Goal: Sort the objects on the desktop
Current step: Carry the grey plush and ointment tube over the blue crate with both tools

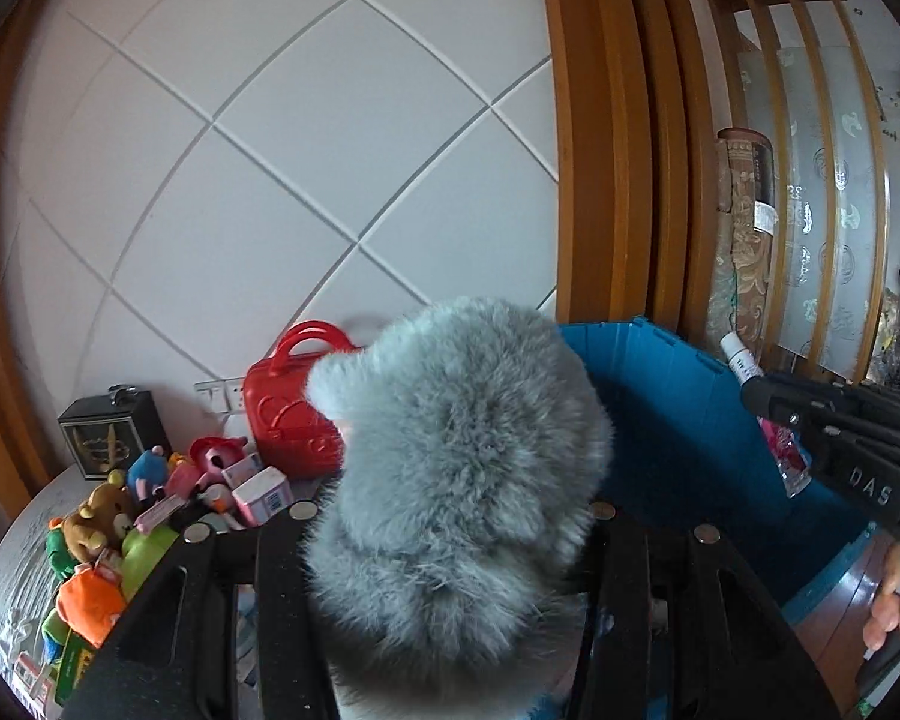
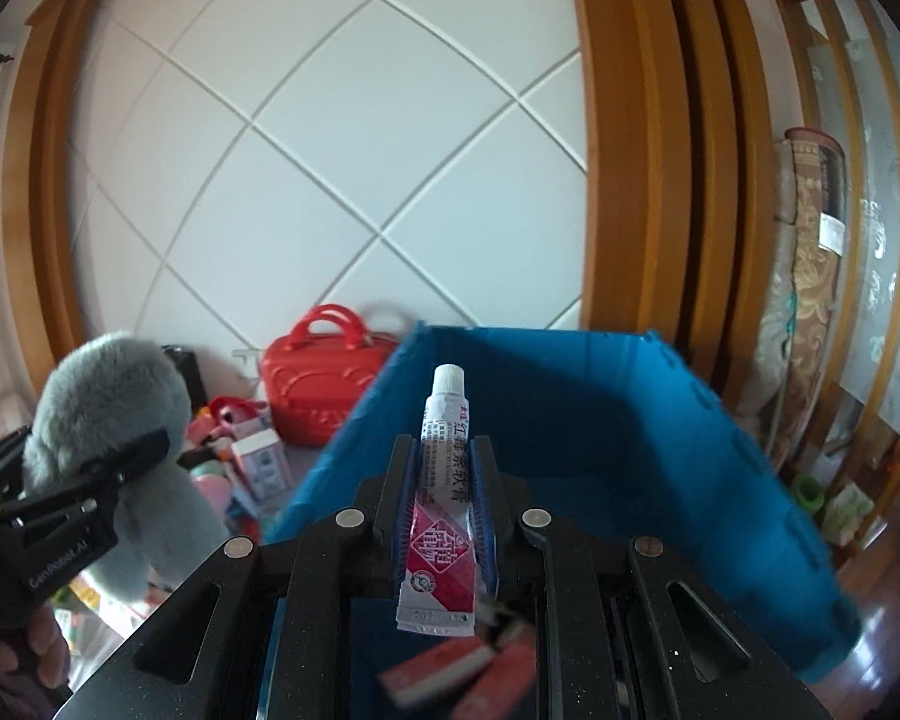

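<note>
My left fingers (image 1: 450,516) pinch a fluffy gray toy (image 1: 462,450) and my right fingers (image 2: 444,480) pinch a small tube (image 2: 441,480) by the blue bin (image 2: 570,420), while many toys (image 1: 108,534) wait on the tabletop (image 1: 18,564)

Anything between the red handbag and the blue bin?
No: in the right wrist view the red handbag sits just left of the blue bin, its right edge hidden behind the bin's wall.

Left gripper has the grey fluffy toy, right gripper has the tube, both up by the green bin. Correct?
Not quite: the bin is blue, not green, as the right wrist view shows. The rest holds: the left gripper is shut on the grey fluffy toy and the right gripper on the tube.
</note>
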`<state>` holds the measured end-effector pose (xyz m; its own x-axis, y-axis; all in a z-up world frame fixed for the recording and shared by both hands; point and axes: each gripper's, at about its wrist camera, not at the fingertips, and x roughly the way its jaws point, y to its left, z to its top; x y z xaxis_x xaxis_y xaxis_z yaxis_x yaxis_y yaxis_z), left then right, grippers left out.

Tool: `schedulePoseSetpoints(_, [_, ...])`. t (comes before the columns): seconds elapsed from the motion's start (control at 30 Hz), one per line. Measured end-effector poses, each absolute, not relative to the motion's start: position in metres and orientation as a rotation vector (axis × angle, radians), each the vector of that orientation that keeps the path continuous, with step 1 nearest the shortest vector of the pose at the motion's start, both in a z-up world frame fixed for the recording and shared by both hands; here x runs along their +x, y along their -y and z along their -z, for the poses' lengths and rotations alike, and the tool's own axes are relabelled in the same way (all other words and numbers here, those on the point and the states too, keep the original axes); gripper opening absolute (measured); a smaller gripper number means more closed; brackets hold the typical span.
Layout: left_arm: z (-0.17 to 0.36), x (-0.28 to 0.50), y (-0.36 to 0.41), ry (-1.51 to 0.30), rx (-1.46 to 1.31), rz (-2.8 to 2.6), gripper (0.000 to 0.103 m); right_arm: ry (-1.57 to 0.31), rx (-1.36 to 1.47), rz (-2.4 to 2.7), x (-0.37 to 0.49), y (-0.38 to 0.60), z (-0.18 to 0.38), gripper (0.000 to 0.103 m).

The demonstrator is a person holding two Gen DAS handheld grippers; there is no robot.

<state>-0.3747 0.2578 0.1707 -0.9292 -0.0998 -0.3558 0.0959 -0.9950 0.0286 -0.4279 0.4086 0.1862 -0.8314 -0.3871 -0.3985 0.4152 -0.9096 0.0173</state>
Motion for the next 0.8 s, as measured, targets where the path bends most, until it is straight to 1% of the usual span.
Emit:
schedulePoseSetpoints(0.13, [-0.174, -0.424, -0.311, 0.026, 0.646, 2.986, 0.045, -0.13, 0.626, 2.647, -0.473, -0.445, -0.184, 0.018])
schedulePoseSetpoints(0.33, [-0.145, -0.487, -0.352, 0.008, 0.939, 2.901, 0.045, -0.213, 0.732, 2.612, -0.523, -0.474, -0.165, 0.018])
schedulePoseSetpoints(0.53, [-0.123, -0.506, -0.363, 0.008, 1.061, 2.83, 0.045, -0.276, 0.846, 2.559, -0.549, -0.475, -0.144, 0.018])
schedulePoseSetpoints(0.7, [-0.121, -0.508, -0.362, 0.007, 1.071, 2.825, 0.045, -0.288, 0.894, 2.531, -0.556, -0.473, -0.137, 0.018])
schedulePoseSetpoints(0.8, [-0.123, -0.507, -0.362, 0.016, 1.063, 2.829, 0.046, -0.329, 0.897, 2.571, -0.558, -0.474, -0.138, 0.018])
